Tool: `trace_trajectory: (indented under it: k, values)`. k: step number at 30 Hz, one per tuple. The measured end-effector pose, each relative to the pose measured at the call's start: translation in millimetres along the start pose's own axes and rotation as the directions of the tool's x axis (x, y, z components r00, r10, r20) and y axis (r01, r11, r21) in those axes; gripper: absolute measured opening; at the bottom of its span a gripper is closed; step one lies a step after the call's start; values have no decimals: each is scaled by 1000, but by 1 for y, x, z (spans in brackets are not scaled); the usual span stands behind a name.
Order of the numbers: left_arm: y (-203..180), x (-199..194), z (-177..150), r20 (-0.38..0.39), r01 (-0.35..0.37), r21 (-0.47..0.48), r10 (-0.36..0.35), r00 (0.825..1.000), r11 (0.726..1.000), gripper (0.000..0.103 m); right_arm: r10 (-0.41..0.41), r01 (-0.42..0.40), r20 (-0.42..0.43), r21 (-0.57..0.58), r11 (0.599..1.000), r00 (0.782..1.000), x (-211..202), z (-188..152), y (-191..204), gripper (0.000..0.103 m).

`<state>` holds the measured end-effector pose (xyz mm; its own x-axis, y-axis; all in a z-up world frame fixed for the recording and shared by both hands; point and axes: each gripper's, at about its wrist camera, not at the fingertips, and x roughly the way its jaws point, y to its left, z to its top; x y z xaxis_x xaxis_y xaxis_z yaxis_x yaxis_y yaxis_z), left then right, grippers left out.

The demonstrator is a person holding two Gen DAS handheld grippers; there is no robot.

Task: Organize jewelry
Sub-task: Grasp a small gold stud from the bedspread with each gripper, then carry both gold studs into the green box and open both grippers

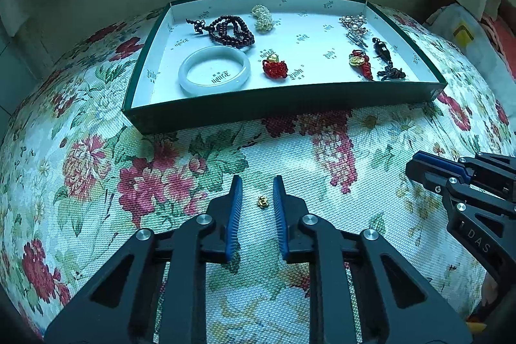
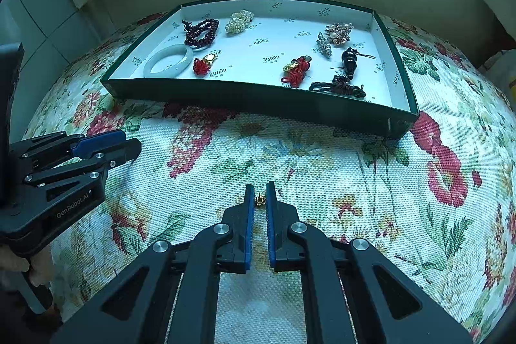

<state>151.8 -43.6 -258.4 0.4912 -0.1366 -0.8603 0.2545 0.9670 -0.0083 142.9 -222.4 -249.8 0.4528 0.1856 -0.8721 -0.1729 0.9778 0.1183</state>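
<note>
Nearest, on the left wrist view, the left tongs (image 1: 258,181) angled down over a floral cloth (image 1: 96,166), blue pads parted, straddling a small gold piece (image 1: 262,202) that lies on the cloth without touching either pad. On the right wrist view, the right tongs (image 2: 259,185) likewise tilted down at the cloth, pads drawn almost together and pinching a second tiny gold stud (image 2: 259,201) between the tips. Both pairs side by side over the near part of the cloth, well apart from each other. Farther back, resting on the same cloth, a shallow dark green tray (image 1: 274,105) with a white printed lining. Inside, toward its near left, a pale jade bangle (image 1: 214,70) lying flat; just right of it, a red knotted charm (image 1: 274,66) with a gold bead. Behind the bangle, a coil of dark red beads (image 1: 229,29), and beside that a pearl cluster (image 1: 262,18). At the tray's right end, a red knot with a gold coin (image 1: 361,63), a dark pendant with a tassel (image 1: 383,54), and, farthest back, sparkling brooches (image 1: 353,23). Beyond the tray, a plain pale wall, with white fabric in the upper corners.
</note>
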Motion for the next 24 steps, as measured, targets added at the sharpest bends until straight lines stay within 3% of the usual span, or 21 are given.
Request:
trace_trajectory:
  k: [4,24]
  values:
    - [1,-3,-3,1,8,9,-8,1000,1000,7,2,-2,0,3,1000,1000,0,0,0,7]
    - [-2,-24,9,57,15,8,-16,998,1000,6,19,-20,34,2,1000,999,-13,6,4,7]
